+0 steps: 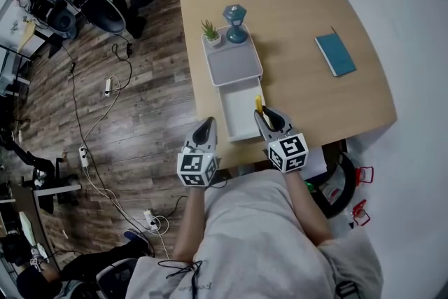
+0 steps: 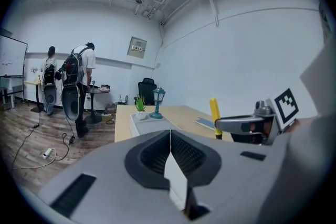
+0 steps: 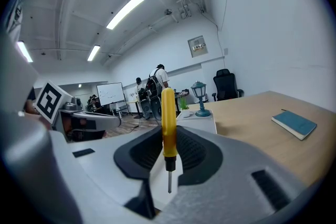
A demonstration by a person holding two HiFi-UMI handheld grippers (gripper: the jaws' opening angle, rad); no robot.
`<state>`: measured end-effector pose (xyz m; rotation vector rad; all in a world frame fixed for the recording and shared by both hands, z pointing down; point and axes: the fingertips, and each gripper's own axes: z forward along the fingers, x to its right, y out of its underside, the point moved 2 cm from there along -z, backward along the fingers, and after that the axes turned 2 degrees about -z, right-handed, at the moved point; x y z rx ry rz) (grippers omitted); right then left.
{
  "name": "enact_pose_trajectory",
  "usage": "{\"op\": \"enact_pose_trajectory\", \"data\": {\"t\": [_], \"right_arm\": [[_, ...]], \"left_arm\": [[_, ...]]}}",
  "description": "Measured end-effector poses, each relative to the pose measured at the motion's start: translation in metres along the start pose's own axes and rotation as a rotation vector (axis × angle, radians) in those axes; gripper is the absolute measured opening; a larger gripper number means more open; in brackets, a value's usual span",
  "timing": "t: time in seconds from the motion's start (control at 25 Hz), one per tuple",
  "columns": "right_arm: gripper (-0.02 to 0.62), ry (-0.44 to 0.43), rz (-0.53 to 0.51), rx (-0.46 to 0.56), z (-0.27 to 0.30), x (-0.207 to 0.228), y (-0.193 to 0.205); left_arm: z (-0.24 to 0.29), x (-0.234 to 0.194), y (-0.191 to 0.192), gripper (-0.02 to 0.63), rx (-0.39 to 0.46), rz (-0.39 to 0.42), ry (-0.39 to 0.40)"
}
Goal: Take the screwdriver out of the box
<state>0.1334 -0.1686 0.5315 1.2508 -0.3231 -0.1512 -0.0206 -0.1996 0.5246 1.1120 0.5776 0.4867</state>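
Right gripper view: right gripper (image 3: pixel 168 153) is clamped on the yellow handle of the screwdriver (image 3: pixel 167 122), which stands upright with its handle up and its bare tip hanging free below the jaws, touching nothing.

Head view: right gripper (image 1: pixel 267 118) sits at the near right corner of the drawer (image 1: pixel 236 114), which is pulled out of the box (image 1: pixel 234 64) toward the near edge of the table (image 1: pixel 301 10). Screwdriver (image 1: pixel 258 103) shows over the drawer's right rim. Drawer looks otherwise bare.

Left gripper (image 1: pixel 206 131) is just left of the drawer, off the table edge. In its own view the jaws are together with nothing between them (image 2: pixel 170 150), so it's idle. That view also shows the screwdriver (image 2: pixel 214 112) held up at gripper height, at its right.

Status, my read:
- grasp: done
- lift off the drawer floor: done, looks clear
- left: carry it sideways past the rim. From above it overlaps the drawer corner, so I wouldn't call it fully out yet
- set-down spot: not given. Bare table to the right, near side of the book (image 1: pixel 335 54), would do

Plant (image 1: pixel 209 30) and lamp (image 1: pixel 235 23) on the box top are far from the work and not in the way.
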Motion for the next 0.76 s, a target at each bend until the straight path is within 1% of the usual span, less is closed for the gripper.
{"op": "enact_pose_trajectory", "data": {"t": [0.76], "right_arm": [[0.084,0.004,-0.001,0.009,-0.0019,-0.0015,0.0015]], "left_arm": [[0.0012,0.0032,0.0025,0.006,-0.002,-0.006,0.012]]}}
